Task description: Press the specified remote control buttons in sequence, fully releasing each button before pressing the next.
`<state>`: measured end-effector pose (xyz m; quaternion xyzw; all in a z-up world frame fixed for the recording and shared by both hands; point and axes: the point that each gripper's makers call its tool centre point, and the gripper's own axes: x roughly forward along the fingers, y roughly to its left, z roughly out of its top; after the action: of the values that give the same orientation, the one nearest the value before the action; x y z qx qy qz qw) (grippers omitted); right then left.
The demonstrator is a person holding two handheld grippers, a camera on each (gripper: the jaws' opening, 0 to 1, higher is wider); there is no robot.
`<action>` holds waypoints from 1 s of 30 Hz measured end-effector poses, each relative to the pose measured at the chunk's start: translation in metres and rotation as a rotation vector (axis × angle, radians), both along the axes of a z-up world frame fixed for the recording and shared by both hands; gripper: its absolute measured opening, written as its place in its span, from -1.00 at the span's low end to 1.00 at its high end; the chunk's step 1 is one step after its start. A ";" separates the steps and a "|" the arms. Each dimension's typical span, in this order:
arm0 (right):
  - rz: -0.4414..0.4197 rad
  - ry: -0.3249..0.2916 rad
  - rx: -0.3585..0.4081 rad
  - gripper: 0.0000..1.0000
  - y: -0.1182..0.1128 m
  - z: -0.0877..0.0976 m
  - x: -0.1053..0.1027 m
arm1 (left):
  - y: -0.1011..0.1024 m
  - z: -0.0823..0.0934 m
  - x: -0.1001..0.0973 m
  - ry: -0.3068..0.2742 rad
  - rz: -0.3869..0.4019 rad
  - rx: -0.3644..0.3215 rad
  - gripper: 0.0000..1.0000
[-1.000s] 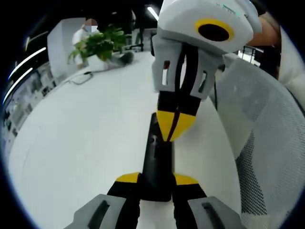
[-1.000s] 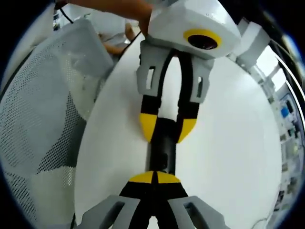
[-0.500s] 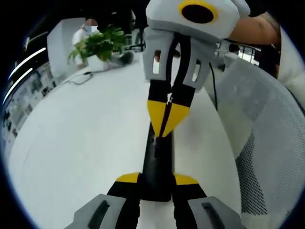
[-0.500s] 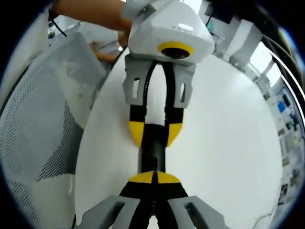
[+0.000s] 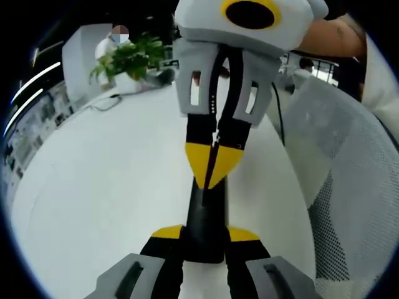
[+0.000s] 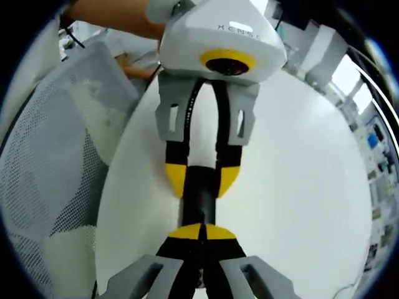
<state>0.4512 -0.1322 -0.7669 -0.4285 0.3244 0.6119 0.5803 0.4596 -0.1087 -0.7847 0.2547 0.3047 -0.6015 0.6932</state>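
Left gripper view: you've got a potted plant [image 5: 128, 59] at the white table's [image 5: 100, 180] far left corner and a mesh chair back [image 5: 349, 187] off its right edge. Your left gripper [image 5: 204, 235] pinches the slim black remote [image 5: 206, 215] near the right edge. Your right gripper [image 5: 211, 177] points down, yellow tips pressed together on the remote's face. Right gripper view: mesh chair [image 6: 43, 168] on the left instead, your bare forearm [image 6: 109, 14] up top.

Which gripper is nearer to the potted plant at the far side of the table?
Right. The right gripper reaches in from the potted plant's side, tips shut over the remote control. The left gripper clamps the remote's opposite end.
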 end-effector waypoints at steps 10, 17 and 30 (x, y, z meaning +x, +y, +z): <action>0.003 0.015 -0.012 -1.00 0.000 -0.006 -0.001 | -0.001 0.001 -0.001 0.000 0.001 -0.005 -0.52; 0.006 0.019 -0.015 -1.00 0.000 -0.006 -0.001 | 0.000 0.001 -0.001 0.001 0.001 -0.009 -0.52; 0.034 -0.003 -0.052 -1.00 0.000 -0.007 -0.001 | 0.000 0.001 -0.001 -0.001 0.005 -0.010 -0.52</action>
<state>0.4499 -0.1327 -0.7736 -0.4499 0.3319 0.6123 0.5590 0.4588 -0.1090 -0.7840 0.2508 0.3022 -0.6011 0.6960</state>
